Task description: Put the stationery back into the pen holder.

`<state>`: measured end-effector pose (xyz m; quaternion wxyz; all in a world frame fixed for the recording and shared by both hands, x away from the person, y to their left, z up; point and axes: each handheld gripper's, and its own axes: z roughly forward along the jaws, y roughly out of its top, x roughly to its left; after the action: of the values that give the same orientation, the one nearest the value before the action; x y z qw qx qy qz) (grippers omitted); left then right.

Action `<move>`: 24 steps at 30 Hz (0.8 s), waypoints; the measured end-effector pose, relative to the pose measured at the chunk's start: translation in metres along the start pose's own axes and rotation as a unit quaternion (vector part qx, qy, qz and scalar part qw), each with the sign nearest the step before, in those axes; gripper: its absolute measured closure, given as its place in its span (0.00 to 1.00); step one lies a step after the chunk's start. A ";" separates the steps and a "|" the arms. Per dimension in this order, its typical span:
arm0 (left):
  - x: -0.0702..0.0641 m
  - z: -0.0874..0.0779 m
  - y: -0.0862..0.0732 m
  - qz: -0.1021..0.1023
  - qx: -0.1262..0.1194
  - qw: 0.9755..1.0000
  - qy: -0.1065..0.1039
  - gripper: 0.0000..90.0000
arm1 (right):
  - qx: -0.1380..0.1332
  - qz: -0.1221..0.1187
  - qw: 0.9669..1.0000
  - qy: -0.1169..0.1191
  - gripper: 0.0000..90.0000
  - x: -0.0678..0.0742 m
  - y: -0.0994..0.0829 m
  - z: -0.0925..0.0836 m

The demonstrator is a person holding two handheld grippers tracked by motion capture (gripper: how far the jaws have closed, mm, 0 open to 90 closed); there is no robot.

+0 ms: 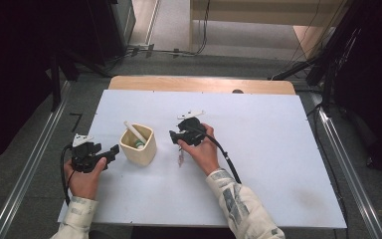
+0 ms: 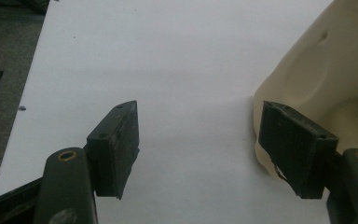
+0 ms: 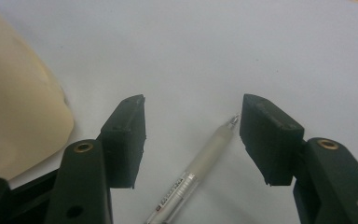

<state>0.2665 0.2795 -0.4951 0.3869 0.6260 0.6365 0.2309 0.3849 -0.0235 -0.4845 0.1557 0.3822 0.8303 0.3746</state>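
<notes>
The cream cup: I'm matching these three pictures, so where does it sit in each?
High view: the cream cup stands left of centre on the white table, between the two grippers.
Left gripper view: it fills the right edge, beside the right-hand jaw.
Right gripper view: its wall shows at the left edge.
Shared landmark: the white table top, which lies under the cup in all three.

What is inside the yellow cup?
A white stick-like thing leans out of the cream cup, and something small and greenish sits beside it. The cup's wall hides its bottom, so anything lower down cannot be seen.
</notes>
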 end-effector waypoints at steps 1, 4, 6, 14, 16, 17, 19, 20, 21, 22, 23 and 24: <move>0.000 0.000 0.000 0.000 0.000 1.000 0.000 0.33 | 0.001 0.000 1.000 0.000 0.44 0.000 -0.001 0.001; 0.000 0.000 0.000 0.000 0.000 1.000 0.000 0.33 | 0.005 0.003 1.000 -0.003 0.44 -0.001 -0.003 0.004; 0.000 0.000 0.000 0.000 0.000 1.000 0.000 0.33 | 0.005 0.003 1.000 -0.003 0.44 -0.001 -0.004 0.005; 0.000 0.000 0.000 0.000 0.001 1.000 0.000 0.33 | 0.009 0.009 1.000 -0.004 0.44 -0.001 -0.007 0.010; 0.000 0.000 0.000 0.000 0.001 1.000 -0.001 0.33 | 0.009 0.009 1.000 -0.006 0.44 -0.001 -0.008 0.011; 0.000 0.000 0.000 0.000 0.001 1.000 -0.001 0.33 | 0.008 0.009 1.000 -0.007 0.44 -0.001 -0.008 0.011; 0.000 0.000 0.000 0.001 0.001 1.000 0.000 0.33 | 0.009 0.010 1.000 -0.009 0.44 -0.002 -0.009 0.012; 0.000 0.000 0.000 0.001 0.001 1.000 0.000 0.33 | 0.010 0.010 1.000 -0.010 0.44 -0.002 -0.009 0.013; 0.000 0.000 0.000 0.001 0.001 1.000 0.000 0.33 | 0.011 0.012 1.000 -0.010 0.44 -0.002 -0.010 0.014; 0.000 0.000 0.000 0.000 0.001 1.000 -0.001 0.33 | 0.012 0.011 1.000 -0.012 0.44 -0.003 -0.011 0.014; 0.000 0.000 0.000 0.000 0.001 1.000 -0.001 0.33 | 0.013 0.012 1.000 -0.013 0.44 -0.003 -0.012 0.015; 0.000 0.000 0.000 0.000 0.002 1.000 0.000 0.33 | 0.014 0.012 1.000 -0.013 0.44 -0.002 -0.013 0.016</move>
<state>0.2666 0.2795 -0.4955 0.3860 0.6270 0.6365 0.2297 0.3886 -0.0226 -0.5047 0.1570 0.3991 0.8289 0.3591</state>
